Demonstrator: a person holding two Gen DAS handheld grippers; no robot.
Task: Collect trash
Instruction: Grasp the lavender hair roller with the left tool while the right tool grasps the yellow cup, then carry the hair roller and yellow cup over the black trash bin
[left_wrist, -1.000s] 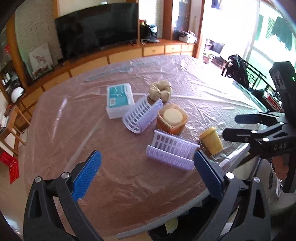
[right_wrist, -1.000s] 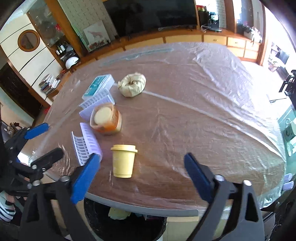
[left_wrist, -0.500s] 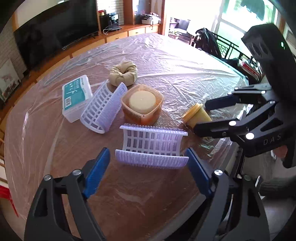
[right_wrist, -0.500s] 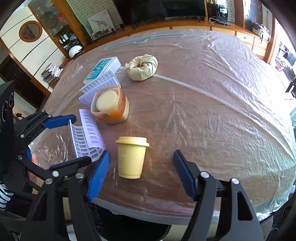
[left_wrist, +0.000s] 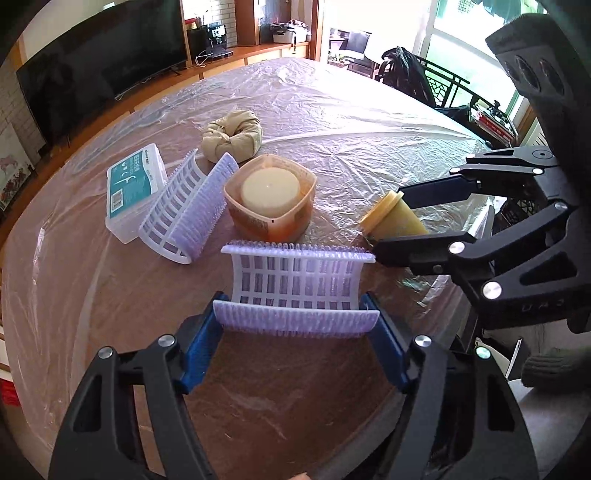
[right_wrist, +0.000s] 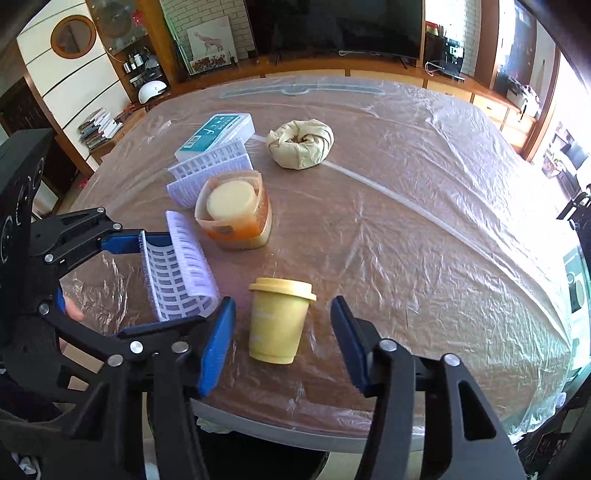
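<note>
The cup (right_wrist: 277, 319) was yellow. The curved plastic holder (left_wrist: 295, 290) was pale purple with a grid of holes. The tub (left_wrist: 270, 201) was orange – its lid cream. The box (left_wrist: 133, 184) was white with a teal label.

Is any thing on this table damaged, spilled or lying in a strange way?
No spill shows. Two white lattice trays look bent: one curls between the left gripper pads, the other leans folded against the orange tub. The yellow cup stands upright.
</note>
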